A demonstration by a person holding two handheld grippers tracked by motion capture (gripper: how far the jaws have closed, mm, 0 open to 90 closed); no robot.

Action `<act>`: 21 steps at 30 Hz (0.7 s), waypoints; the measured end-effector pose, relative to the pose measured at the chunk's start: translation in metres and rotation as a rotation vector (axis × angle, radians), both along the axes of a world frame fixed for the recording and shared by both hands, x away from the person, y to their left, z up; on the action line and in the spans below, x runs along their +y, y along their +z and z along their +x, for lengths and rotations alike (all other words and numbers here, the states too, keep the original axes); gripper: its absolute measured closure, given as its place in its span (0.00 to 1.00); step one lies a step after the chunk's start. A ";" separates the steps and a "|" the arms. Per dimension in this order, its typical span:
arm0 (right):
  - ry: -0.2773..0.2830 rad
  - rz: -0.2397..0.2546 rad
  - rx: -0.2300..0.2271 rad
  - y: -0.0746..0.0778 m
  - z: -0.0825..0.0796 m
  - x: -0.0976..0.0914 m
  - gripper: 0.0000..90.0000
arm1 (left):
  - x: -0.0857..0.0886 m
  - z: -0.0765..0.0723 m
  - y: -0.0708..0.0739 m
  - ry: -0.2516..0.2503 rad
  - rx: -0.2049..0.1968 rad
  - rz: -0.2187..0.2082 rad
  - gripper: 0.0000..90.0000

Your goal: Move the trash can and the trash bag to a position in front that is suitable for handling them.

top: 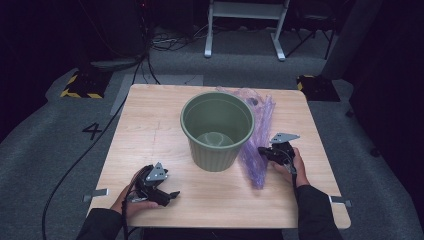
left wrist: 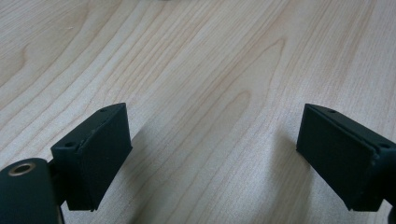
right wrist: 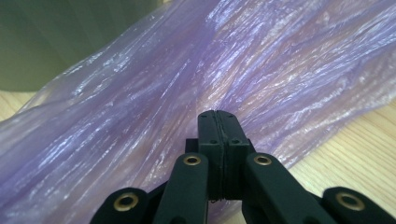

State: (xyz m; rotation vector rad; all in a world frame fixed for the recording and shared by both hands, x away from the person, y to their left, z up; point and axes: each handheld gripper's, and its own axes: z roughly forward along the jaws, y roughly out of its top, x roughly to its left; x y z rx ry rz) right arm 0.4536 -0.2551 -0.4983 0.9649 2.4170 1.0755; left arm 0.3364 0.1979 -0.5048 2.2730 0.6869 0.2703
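A green ribbed bin (top: pixel 216 131) stands upright in the middle of the wooden table (top: pixel 150 130). A crumpled purple plastic bag (top: pixel 257 135) lies along the bin's right side, from the far edge toward me. My right gripper (top: pixel 262 151) rests at the bag's near end. In the right gripper view its jaws (right wrist: pixel 218 123) are pressed together at the film of the bag (right wrist: pixel 187 79), with the bin's wall (right wrist: pixel 60 42) at the upper left. My left gripper (top: pixel 172 195) lies near the front left of the table, jaws (left wrist: pixel 215 158) wide apart over bare wood.
Small metal brackets (top: pixel 95 193) stick out at the table's left and right front edges. On the grey floor lie black cables (top: pixel 75 165) to the left, yellow-and-black striped blocks (top: pixel 80 86) at both far corners, and a white frame's legs (top: pixel 245 30) behind.
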 end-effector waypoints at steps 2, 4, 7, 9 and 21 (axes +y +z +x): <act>-0.003 -0.009 -0.012 0.000 -0.004 -0.002 1.00 | 0.000 0.000 0.000 0.000 0.000 0.000 0.11; -0.005 -0.011 -0.011 0.000 -0.009 -0.005 1.00 | 0.000 0.000 0.000 0.000 0.000 0.000 0.11; -0.006 -0.037 -0.021 0.001 -0.018 -0.009 1.00 | 0.000 0.000 0.000 0.000 0.000 0.000 0.11; -0.016 -0.048 -0.024 0.002 -0.025 -0.013 1.00 | 0.000 0.000 0.000 0.000 0.000 0.000 0.11; -0.014 -0.045 0.000 0.012 -0.065 -0.037 0.78 | -0.001 0.001 0.000 -0.009 0.003 0.000 0.11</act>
